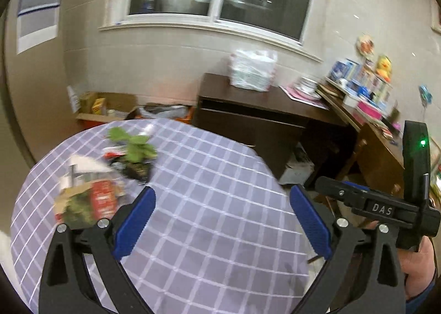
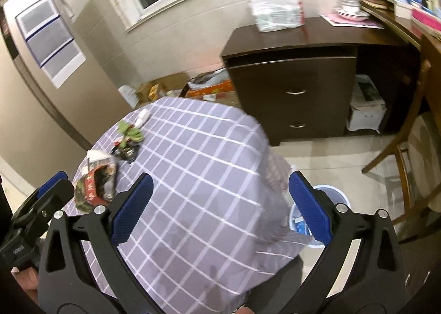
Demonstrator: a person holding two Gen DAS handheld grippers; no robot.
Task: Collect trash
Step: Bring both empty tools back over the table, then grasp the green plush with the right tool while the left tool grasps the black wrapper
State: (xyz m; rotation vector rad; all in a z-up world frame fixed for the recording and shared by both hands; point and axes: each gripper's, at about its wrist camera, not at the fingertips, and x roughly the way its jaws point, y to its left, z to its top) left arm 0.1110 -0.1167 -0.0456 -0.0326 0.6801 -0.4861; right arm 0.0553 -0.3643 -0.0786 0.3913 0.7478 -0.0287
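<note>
1. The left gripper is spread wide, nothing between its pads, above the table.
2. The right gripper also gapes empty.
3. The trash lies at the table's left edge, beside a plant.
4. A bin stands on the floor off the right edge.

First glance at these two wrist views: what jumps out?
The round table with its purple checked cloth fills both views, with crumpled wrappers and leafy scraps heaped along its far left edge. Both the left gripper and the right gripper hang open and empty above the cloth. On the floor to the table's right stands a small bin.
</note>
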